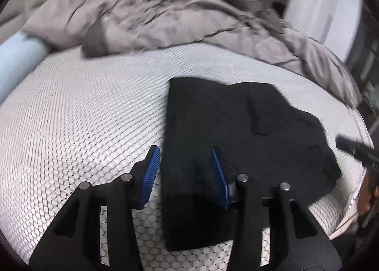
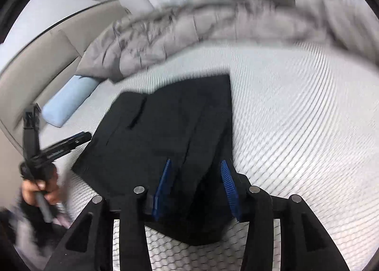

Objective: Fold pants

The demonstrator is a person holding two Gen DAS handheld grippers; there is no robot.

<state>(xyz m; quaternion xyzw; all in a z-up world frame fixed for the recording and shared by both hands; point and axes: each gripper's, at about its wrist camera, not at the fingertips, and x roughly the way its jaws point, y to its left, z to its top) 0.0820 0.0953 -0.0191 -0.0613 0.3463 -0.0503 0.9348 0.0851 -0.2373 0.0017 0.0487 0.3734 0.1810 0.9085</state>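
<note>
A: What's the cloth like?

B: The pants point(image 1: 227, 143) are black, matte and soft, folded into a flat, roughly rectangular block on the mattress point(image 1: 83, 114), whose white cover has a raised honeycomb weave.

A: And the grippers?

B: The left gripper point(image 1: 187, 173) has its ribbed blue pads point(image 1: 150, 173) apart, straddling the pants' left edge; nothing is pinched. The right gripper point(image 2: 197, 185) also stands parted over the near right corner, pads clear of the fabric as far as the blur shows.

A: Room to move?

B: Bare mattress lies left of the pants in the left view and right of them in the right view. A crumpled grey quilt point(image 1: 165, 20) is heaped along the far side, with a pale blue bolster point(image 2: 68, 100) near the headboard.
</note>
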